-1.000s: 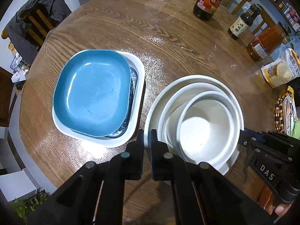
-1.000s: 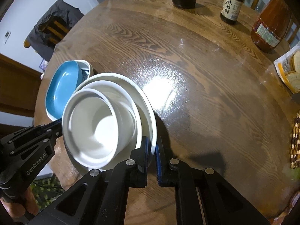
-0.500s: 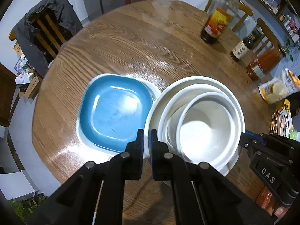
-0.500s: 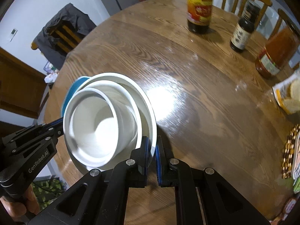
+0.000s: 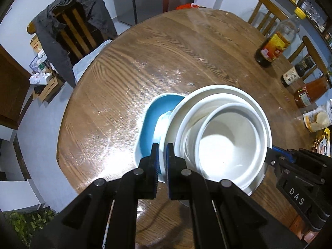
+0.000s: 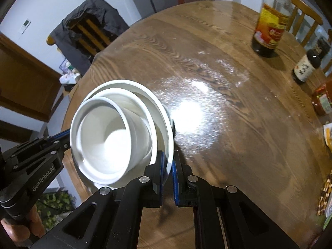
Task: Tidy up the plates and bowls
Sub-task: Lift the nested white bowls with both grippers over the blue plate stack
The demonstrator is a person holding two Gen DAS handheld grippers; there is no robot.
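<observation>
Three white bowls (image 5: 226, 145) nested as one stack, largest outermost, smallest innermost, held up above the round wooden table (image 5: 145, 62). Two grippers on that stack: left gripper (image 5: 164, 159) clamped on the near-left rim of the largest bowl, right gripper (image 6: 169, 166) clamped on the opposite rim, jaws of each drawn together with only the rim between. One blue plate (image 5: 149, 120) beneath the stack on the table, mostly hidden by the bowls; whether further plates lie under it cannot be told. Three bottles along the far right of the table: a tall soy bottle (image 5: 274, 45) with a yellow cap, a small dark bottle (image 5: 294, 75), and a red sauce jar (image 5: 311, 93). One snack packet (image 5: 319, 118) beyond them at the edge. One chair with a dark jacket (image 5: 70, 33) draped over it past the far left of the table; two more wooden chairs at the far right. Seen only from the left wrist: the blue plate, the snack packet showing its biscuits, the right gripper's body marked DAS. Seen only from the right wrist: a hand (image 6: 16, 226) at lower left gripping the left gripper's handle, lettering GenRobot.AI on that gripper, and a broad bare stretch of table to the right of the stack with a bright glare patch.
</observation>
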